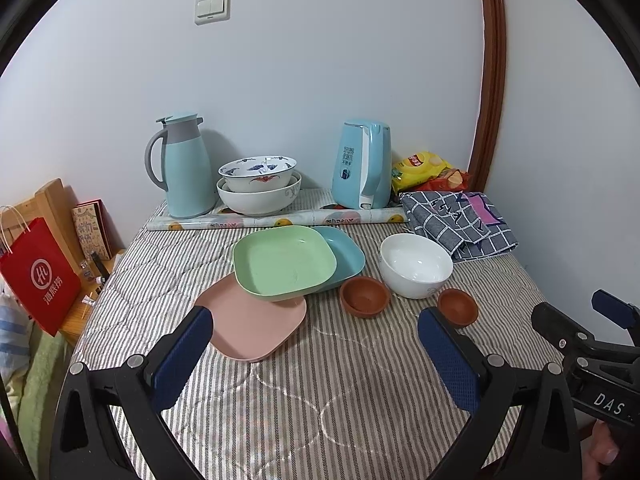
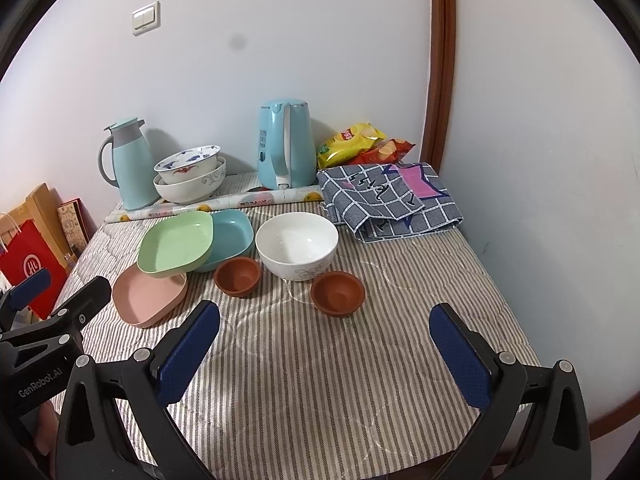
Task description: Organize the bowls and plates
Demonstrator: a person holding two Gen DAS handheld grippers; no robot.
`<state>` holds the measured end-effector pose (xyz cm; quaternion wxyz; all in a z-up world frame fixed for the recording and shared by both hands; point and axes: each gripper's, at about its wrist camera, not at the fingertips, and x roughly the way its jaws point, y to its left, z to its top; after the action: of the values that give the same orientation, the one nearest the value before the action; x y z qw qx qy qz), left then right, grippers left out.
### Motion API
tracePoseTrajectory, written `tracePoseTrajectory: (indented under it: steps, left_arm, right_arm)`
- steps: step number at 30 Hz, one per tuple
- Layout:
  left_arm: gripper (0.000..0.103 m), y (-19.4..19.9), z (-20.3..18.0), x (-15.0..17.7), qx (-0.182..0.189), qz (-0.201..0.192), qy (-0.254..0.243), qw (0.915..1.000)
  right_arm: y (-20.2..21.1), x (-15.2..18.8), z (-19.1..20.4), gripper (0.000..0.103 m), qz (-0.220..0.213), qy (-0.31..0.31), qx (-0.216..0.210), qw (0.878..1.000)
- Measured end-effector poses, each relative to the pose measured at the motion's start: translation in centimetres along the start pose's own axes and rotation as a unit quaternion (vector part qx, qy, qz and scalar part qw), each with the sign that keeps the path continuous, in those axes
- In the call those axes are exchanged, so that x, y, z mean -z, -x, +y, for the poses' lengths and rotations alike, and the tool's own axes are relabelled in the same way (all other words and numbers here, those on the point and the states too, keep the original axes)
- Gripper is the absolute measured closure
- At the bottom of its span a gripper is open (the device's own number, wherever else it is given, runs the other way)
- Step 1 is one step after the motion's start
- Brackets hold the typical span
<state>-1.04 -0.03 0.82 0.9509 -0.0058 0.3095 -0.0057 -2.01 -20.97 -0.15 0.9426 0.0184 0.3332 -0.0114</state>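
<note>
Crockery sits loose on the striped tablecloth (image 1: 320,380), none of it sorted yet by the look of things. Three square plates overlap toward the left edge: the pink plate (image 1: 252,320) lowest and nearest, the green plate (image 1: 284,260) lying partly on it, the teal plate (image 1: 344,252) tucked behind and under the green one. To their right stand a clay bowl (image 1: 365,296), the white bowl (image 1: 416,265) and a second clay bowl (image 1: 458,306). Two larger nested bowls (image 1: 259,190) wait at the far edge between the thermos jug (image 1: 184,168) and the electric kettle (image 1: 362,164).

The left gripper (image 1: 316,356) hangs above the near part of the cloth, jaws wide apart and holding nothing; the pink plate's near corner lies just ahead of its left finger. The right gripper (image 2: 324,356) is likewise spread and empty, with the second clay bowl (image 2: 338,292) straight ahead between its fingers.

So the left hand is the nearer for the plates, the right for the small bowls. My guess is the plates want squaring into one stack first.
</note>
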Motion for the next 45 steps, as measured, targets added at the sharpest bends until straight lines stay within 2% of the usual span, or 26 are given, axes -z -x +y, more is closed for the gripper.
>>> tracePoseTrajectory:
  steps: [26,35,45]
  left_arm:
    - [0.0,0.1,-0.6,-0.5,0.004,0.001,-0.003,1.0]
    - [0.0,-1.8,-0.1,-0.7,0.002,0.016,0.004,0.9999]
    - [0.0,-4.8,1.0,-1.6,-0.003,0.041,0.012,0.9991]
  right_arm:
    - [-0.2,-0.3,0.1,0.0,0.005,-0.002,-0.006,1.0]
    - [-1.4,-0.6,0.5,0.0,0.016,-0.004,-0.014,1.0]
    - [-4.2,-1.5,1.8,0.0,0.032,0.008,-0.005,0.999]
